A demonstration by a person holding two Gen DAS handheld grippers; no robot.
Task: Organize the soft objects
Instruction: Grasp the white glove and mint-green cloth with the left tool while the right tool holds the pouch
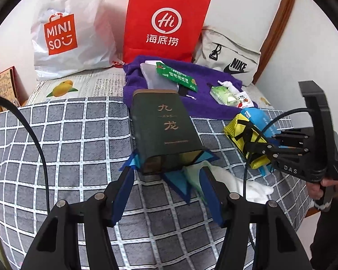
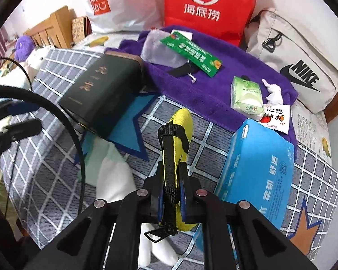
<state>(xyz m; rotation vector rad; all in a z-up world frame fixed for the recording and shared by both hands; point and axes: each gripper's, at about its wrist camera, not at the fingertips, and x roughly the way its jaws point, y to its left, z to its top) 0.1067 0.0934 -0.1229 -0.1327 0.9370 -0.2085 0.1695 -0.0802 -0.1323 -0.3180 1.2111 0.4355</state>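
Bed covered with a grey checked quilt (image 1: 63,139); this is the surface for everything below.

Landmark: dark green rectangular tin with gold characters (image 1: 164,132), lying flat near the quilt's middle.

Left gripper (image 1: 166,175): jaws about half apart, one blue-padded finger on each side of the tin's near end. Whether the pads actually press the tin I cannot tell.

Right gripper (image 2: 171,193): clamped tight on a yellow mesh pouch with black webbing straps (image 2: 180,139), to the right of the tin. A hand (image 1: 326,184) holds its grip.

Just right of the pouch, farther from the tin: blue soft tissue pack (image 2: 259,168).

Under the tin's near end: blue star-shaped cloth (image 2: 126,126) and a white soft toy (image 2: 115,175), partly hidden.

Behind the tin: purple fleece towel (image 1: 214,103) carrying a green printed packet (image 1: 178,76) and a pale green wipes packet (image 1: 223,94).

Beyond the towel, against the wall: white plastic shopping bag (image 1: 72,33), red paper bag (image 1: 166,22), grey canvas bag (image 1: 232,54).
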